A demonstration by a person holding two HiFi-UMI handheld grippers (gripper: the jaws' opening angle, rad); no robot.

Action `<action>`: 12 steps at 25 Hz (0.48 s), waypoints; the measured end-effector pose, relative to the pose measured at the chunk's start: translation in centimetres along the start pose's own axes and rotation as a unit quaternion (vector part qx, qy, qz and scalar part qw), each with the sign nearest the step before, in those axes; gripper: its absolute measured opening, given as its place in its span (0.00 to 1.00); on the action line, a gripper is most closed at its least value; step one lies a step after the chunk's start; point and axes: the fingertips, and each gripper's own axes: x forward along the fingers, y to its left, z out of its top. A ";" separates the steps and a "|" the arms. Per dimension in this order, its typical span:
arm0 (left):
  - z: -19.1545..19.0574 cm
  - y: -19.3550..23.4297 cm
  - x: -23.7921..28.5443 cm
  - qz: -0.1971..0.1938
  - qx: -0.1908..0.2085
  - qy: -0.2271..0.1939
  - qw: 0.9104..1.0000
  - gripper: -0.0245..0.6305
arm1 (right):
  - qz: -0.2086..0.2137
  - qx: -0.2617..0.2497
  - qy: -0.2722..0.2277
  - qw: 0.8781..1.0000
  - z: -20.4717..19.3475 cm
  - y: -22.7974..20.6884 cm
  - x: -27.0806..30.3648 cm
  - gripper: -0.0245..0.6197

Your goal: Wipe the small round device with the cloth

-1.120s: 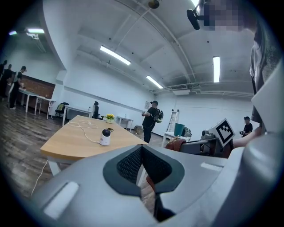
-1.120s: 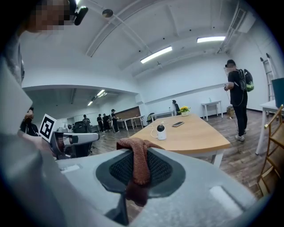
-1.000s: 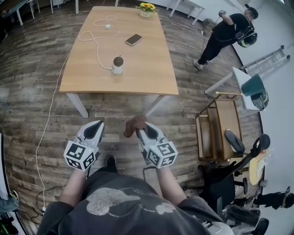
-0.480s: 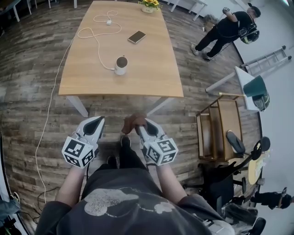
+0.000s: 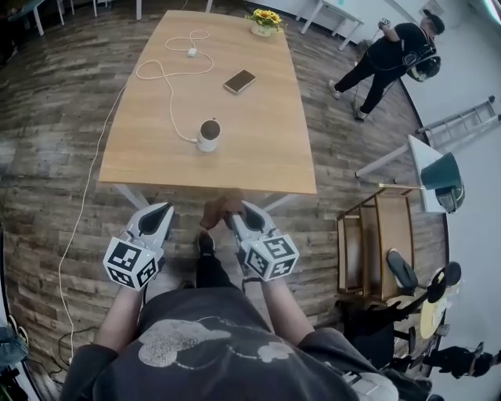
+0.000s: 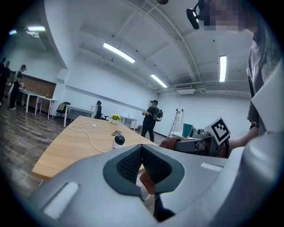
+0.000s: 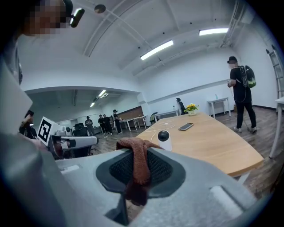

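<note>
The small round device point(image 5: 208, 135), white with a dark face, stands on the wooden table point(image 5: 258, 149) with a white cable point(image 5: 167, 81) plugged into it. It shows again in the left gripper view as the device point(image 6: 119, 141) and in the right gripper view as the device point(image 7: 164, 138). My right gripper point(image 5: 237, 213) is shut on a brown cloth point(image 5: 218, 210), just short of the table's near edge. The cloth point(image 7: 137, 162) hangs between the jaws of the right gripper point(image 7: 137, 148). My left gripper point(image 5: 162, 210) is beside it, shut and empty; the left gripper point(image 6: 141, 147) has its pads meeting.
A phone point(image 5: 239, 81) and a pot of yellow flowers point(image 5: 266, 19) lie farther back on the table. A wooden cart point(image 5: 377, 235) stands to the right. A person point(image 5: 387, 51) stands at the far right, others farther off.
The table has come closer: its near edge now lies just ahead of both grippers. The grippers keep their pose, and the cloth stays in the right one.
</note>
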 end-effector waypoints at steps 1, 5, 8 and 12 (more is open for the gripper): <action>0.3 0.4 0.7 0.002 0.000 0.001 1.000 0.06 | 0.006 -0.002 -0.001 1.000 0.6 -0.3 0.9 0.12; 1.3 2.1 3.8 0.009 -0.001 0.002 1.000 0.06 | 0.036 -0.007 -0.004 0.999 2.8 -1.3 4.3 0.12; 2.4 3.3 6.0 0.017 -0.002 -0.004 1.000 0.06 | 0.053 -0.008 -0.008 0.999 4.4 -2.1 6.6 0.12; 3.5 4.6 8.6 0.026 0.000 -0.008 1.000 0.06 | 0.082 -0.021 -0.005 0.996 6.1 -2.9 9.1 0.12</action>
